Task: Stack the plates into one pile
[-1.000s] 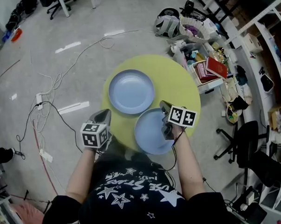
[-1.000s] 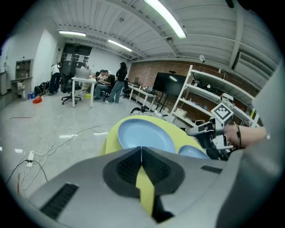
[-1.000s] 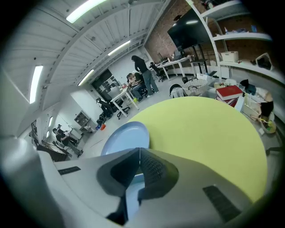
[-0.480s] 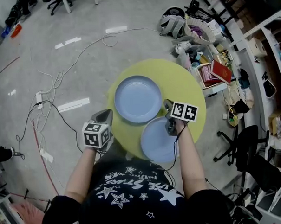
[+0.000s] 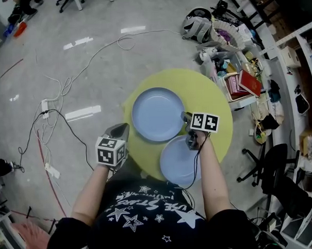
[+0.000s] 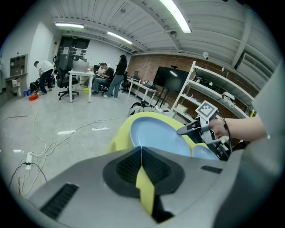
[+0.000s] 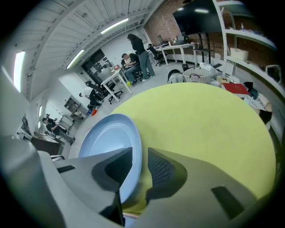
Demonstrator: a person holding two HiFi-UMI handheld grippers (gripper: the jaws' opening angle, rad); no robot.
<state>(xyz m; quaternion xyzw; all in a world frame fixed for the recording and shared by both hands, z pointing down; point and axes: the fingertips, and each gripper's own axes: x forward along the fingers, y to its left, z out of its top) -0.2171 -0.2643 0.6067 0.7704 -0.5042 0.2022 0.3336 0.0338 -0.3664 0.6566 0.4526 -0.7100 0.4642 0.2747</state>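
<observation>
Grey polished floor (image 5: 90, 47), strewn with loose white cables (image 5: 66, 88), surrounded the round yellow-green table (image 5: 211, 98). Two round plates lay flat on it, hollows up; being round, neither had a long axis. Toward the table's middle sat the far pale-blue plate (image 5: 158, 114). Just beside it, at the edge nearest the person, lay the near pale-blue plate (image 5: 177, 162). Whether the rims touched could not be told. They were not yet stacked.

At the far plate's right rim the right gripper (image 5: 185, 117) pointed downward. Its jaws had just been opening and stood spread, the rim in the gap, pads not pressing on it. Over the table's left edge hung the left gripper (image 5: 122, 129), jaws pressed together, nothing between them.

Compared with a second earlier, the right gripper, then closed at the near plate's upper right rim, had shifted across to the far plate. The plates kept their positions relative to each other.
</observation>
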